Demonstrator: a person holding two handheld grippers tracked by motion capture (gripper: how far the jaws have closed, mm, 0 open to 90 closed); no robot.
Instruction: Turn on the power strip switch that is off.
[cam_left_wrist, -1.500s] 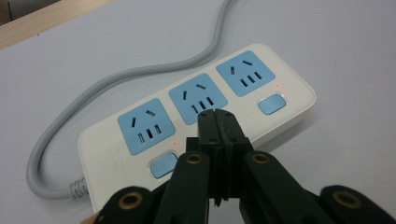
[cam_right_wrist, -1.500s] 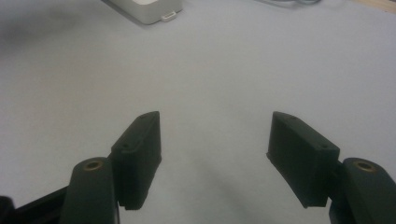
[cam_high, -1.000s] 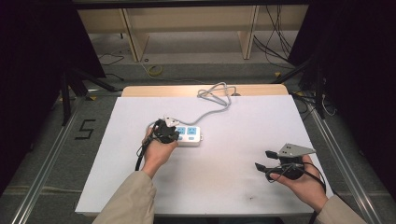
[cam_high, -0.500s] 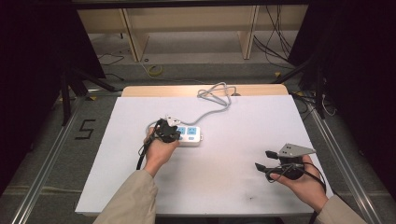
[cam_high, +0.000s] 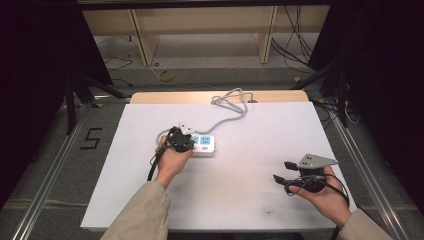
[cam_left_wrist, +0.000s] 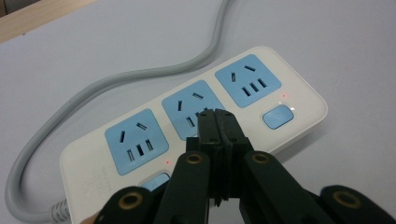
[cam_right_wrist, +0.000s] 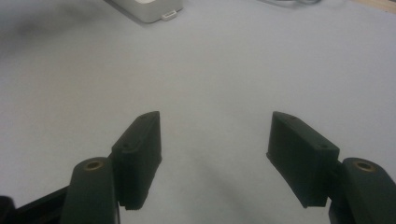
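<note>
From the high view I had the white power strip (cam_high: 204, 145) lying a little left of the desk's (cam_high: 250, 200) centre, its grey cord (cam_high: 227, 107) running off toward one o'clock and looping near the far edge. My left gripper (cam_high: 184, 141) sat over the strip's left end, at about nine o'clock from the strip's middle. In the left gripper view its jaws were pressed together with nothing between them, and their tips (cam_left_wrist: 216, 126) stood over the lower edge of the middle blue socket (cam_left_wrist: 194, 108); whether they touched the strip's face I could not tell. Two more blue sockets flanked that one, at eight and two o'clock from it. A blue switch button (cam_left_wrist: 278, 115) sat at the strip's right end, and another (cam_left_wrist: 155, 181) was half hidden behind the jaws.

My right gripper (cam_high: 282, 172) rested in my hand near the desk's lower right corner, well apart from the strip, at about four o'clock from it. Its jaws stood wide apart over bare white desk, holding nothing, with one end of the strip (cam_right_wrist: 149, 10) showing at eleven o'clock in the right gripper view.
</note>
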